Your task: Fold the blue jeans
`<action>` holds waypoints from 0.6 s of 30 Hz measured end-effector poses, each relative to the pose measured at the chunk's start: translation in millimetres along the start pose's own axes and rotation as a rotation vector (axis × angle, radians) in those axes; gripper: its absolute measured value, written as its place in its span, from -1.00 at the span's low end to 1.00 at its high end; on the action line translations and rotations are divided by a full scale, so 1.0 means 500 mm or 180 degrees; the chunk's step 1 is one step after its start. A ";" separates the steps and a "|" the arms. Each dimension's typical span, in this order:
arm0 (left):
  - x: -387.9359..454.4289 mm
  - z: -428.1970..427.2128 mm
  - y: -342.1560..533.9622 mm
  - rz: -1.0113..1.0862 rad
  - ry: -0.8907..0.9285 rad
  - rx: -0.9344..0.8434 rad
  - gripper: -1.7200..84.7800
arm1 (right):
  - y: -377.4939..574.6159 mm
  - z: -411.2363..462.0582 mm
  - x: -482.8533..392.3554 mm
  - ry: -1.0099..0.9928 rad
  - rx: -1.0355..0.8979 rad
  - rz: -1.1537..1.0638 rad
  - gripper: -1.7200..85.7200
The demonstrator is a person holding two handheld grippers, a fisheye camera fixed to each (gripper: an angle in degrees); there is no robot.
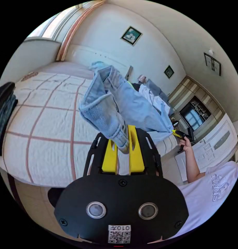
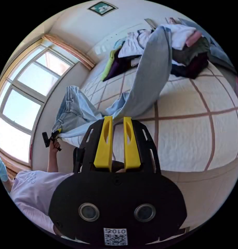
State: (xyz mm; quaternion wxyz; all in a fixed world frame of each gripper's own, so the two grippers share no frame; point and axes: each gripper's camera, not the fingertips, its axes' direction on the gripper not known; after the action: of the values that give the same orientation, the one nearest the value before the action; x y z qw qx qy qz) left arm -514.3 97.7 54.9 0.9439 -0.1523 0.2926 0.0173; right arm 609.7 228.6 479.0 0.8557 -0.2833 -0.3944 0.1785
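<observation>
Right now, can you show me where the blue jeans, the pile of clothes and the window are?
blue jeans (image 1: 129, 106): left gripper view, on the hanging leg.
pile of clothes (image 2: 186, 52): right gripper view, on a dark garment.
window (image 2: 25, 98): right gripper view, on a pane.

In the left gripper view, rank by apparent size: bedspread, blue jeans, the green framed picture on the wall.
1. Bedspread, largest.
2. Blue jeans, though they hang nearer the camera, which inflates them.
3. Green framed picture, smallest and farthest away.

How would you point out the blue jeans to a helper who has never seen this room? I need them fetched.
Start at the big bed with the cream quilt crossed by reddish-brown lines. Over its near part, the pale blue denim jeans hang lifted between two yellow-jawed grippers, the left gripper clamping one end. Unlike the mixed heap of clothes farther back, they are held off the quilt.
</observation>
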 end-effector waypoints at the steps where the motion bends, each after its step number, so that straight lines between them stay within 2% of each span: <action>1: -0.042 0.031 0.063 -0.0294 0.0015 -0.0041 -0.74 | 0.027 0.004 0.021 -0.0080 0.0065 0.0102 -0.82; 4: -0.080 -0.005 0.152 -0.0588 -0.0017 0.0275 -0.75 | 0.121 -0.023 0.073 -0.0403 0.0634 0.0313 -0.83; 6: -0.072 -0.046 0.150 -0.0499 -0.0146 0.0346 -0.76 | 0.125 -0.049 0.058 -0.0333 0.0821 0.0096 -0.82; 9: -0.027 -0.099 0.091 -0.0101 -0.0603 0.0216 -0.77 | 0.081 -0.060 -0.008 0.0060 0.0860 -0.0268 -0.74; 11: 0.017 -0.135 0.054 0.0013 -0.1052 0.0271 -0.76 | 0.056 -0.051 -0.050 0.0065 0.0869 -0.0529 -0.72; 15: 0.056 -0.181 0.053 0.0001 -0.1385 0.0473 -0.73 | 0.028 0.013 -0.131 -0.0161 0.0687 -0.0986 -0.69; 18: 0.074 -0.180 0.030 0.0200 -0.1704 0.0430 -0.71 | 0.022 0.088 -0.194 0.0024 0.0433 -0.1403 -0.65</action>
State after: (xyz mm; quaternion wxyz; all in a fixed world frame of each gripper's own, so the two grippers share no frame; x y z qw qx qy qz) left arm -534.7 83.0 -40.4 0.9946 -0.0698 0.0379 0.0666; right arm 513.8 200.7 439.8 0.8927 -0.1326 -0.4306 0.0124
